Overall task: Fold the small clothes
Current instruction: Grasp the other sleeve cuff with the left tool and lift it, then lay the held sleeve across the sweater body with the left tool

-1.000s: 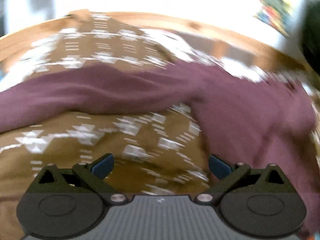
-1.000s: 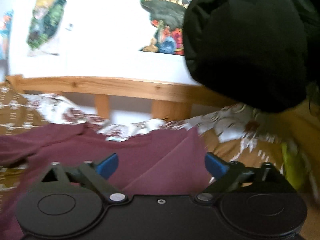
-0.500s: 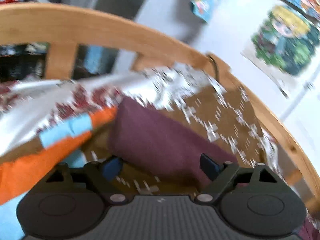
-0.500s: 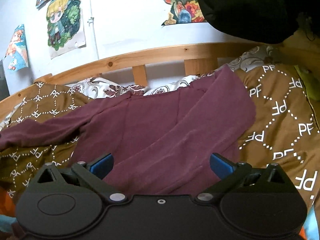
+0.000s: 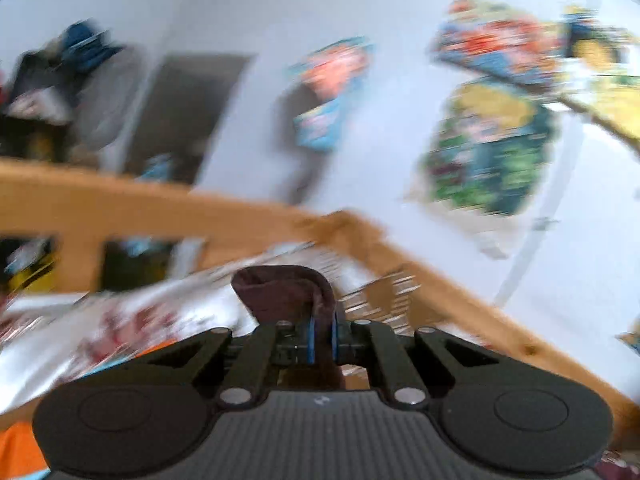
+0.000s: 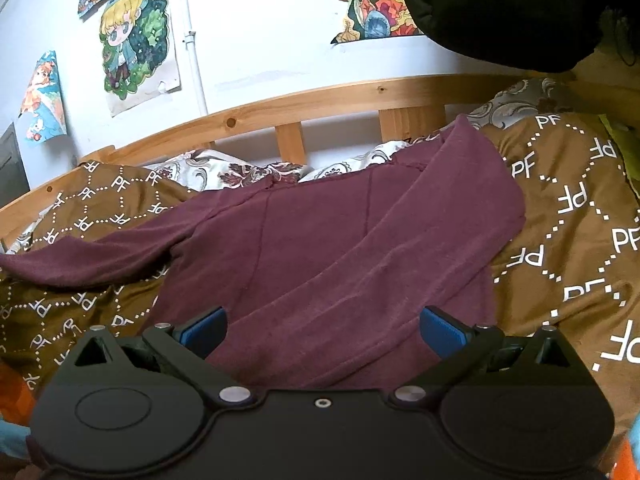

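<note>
1. My left gripper (image 5: pixel 322 340) has just been closing, and its blue pads now pinch a fold of the maroon top (image 6: pixel 340 248); the cuff end stands up between the fingers. I judge I have taken the sleeve end so I can carry it across the body for a fold.
2. My right gripper (image 6: pixel 322 330) hangs with its jaws wide and nothing between them, low over the top's near hem, probably ready to pin or take the cloth there.
3. The top lies on the brown patterned duvet (image 6: pixel 576 216), its collar toward the wooden bed rail (image 6: pixel 304 104).
4. Its right sleeve is folded diagonally over the body; the left sleeve stretches away from the body, well short of the rail.
5. The knit looks soft, limp and lightly creased.
</note>
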### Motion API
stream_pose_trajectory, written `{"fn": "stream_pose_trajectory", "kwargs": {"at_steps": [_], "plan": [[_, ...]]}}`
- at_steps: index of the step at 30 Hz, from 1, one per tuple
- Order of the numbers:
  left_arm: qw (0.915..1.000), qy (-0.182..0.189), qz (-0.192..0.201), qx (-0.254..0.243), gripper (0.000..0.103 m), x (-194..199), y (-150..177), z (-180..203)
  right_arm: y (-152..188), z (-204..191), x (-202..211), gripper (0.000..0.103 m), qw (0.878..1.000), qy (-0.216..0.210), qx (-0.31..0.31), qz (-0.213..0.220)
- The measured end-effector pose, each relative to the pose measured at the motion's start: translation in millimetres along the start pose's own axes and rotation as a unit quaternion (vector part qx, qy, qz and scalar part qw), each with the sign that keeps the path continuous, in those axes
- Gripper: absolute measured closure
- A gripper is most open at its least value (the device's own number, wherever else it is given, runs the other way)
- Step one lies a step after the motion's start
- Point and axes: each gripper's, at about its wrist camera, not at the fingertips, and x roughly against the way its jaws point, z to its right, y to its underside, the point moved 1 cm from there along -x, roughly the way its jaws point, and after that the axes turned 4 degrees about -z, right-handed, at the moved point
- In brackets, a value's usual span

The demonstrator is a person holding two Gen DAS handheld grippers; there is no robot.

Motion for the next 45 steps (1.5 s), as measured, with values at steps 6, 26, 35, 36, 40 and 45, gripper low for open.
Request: {"fn": "stream_pose_trajectory", "kwargs": {"at_steps": [6,26,35,36,40,45], "plan": [[0.9773,0.195,-0.013,-0.082,0.097,6,-9,72,-3,5,3,0.001,1.0,-0.008,-0.008,0.007],[0.797,0.484,-0.27,-0.239,0.096,29,178,227,-17,95,29,0.001,0.99,0.096,-0.077,0.072],[0.7885,0.447,-0.324,-0.272,0.063,21,213,228,-18,114,29,0.001,0.987,0.105,-0.098,0.074],[0.7903,0.445,-0.325,-0.268,0.043,20,212,226,-18,114,28,0.001,0.987,0.105,-0.097,0.073],[0.8035,0.436,-0.319,-0.25,0.022,15,201,211,-16,110,29,0.001,0.988,0.102,-0.093,0.072],[0.8459,0.357,-0.3,-0.258,0.014,-9,182,185,-13,102,22,0.001,0.991,0.088,-0.085,0.059]]}}
